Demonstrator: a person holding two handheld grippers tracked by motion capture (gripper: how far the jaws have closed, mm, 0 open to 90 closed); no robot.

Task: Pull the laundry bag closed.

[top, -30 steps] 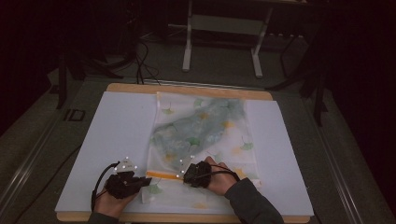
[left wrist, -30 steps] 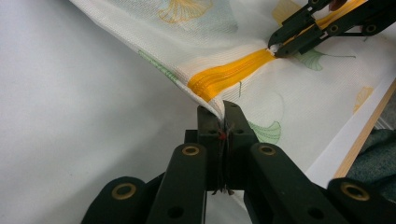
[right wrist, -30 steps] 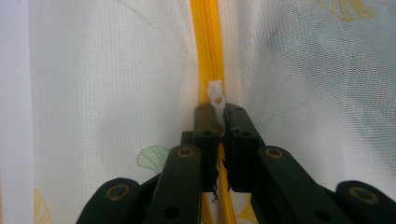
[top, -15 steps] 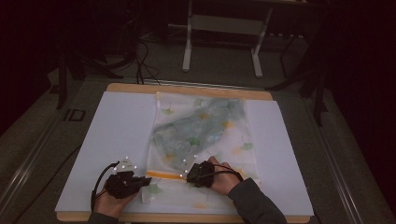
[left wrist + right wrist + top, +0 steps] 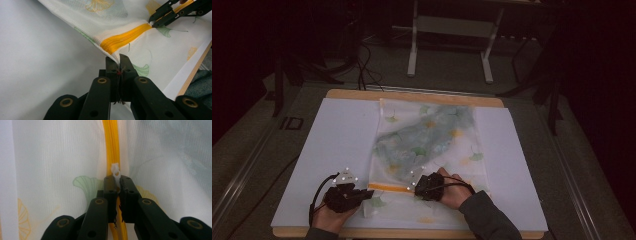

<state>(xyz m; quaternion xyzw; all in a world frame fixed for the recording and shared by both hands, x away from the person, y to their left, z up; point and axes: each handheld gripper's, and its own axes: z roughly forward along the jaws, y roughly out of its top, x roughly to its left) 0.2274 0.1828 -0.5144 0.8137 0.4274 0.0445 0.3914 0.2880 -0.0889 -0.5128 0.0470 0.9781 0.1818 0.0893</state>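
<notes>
- A white mesh laundry bag point(image 5: 429, 150) with a leaf print lies flat on the white sheet point(image 5: 332, 150) that covers the bench point(image 5: 412, 95). It sits in the middle of the high view.
- Something soft and blue-green is inside the bag, up in its top half. I cannot tell what it is.
- A yellow zipper point(image 5: 387, 187) runs across the bag near its bottom edge in the high view.
- The left gripper point(image 5: 362, 194) is at the lower left of the high view. Its fingers are shut tight on the bag's cloth, right at the end of the zipper point(image 5: 125, 38). This holds the bag in place.
- The right gripper point(image 5: 416, 188) is just right of it, in the lower middle of the high view. Its fingers are shut tight on the small white zipper pull point(image 5: 116, 173).
- In the left gripper view, the right gripper point(image 5: 152, 22) is at the top right, at the far end of the yellow strip.
- The two grippers are near each other, with a short piece of zipper between them.
- I think the grabbing part is done: one end is pinned and the pull is held.
- I cannot tell if the zipper teeth between the grippers are open or closed.
- What is left, I think, is to slide the pull along the zipper while the left gripper keeps the bag from moving.
</notes>
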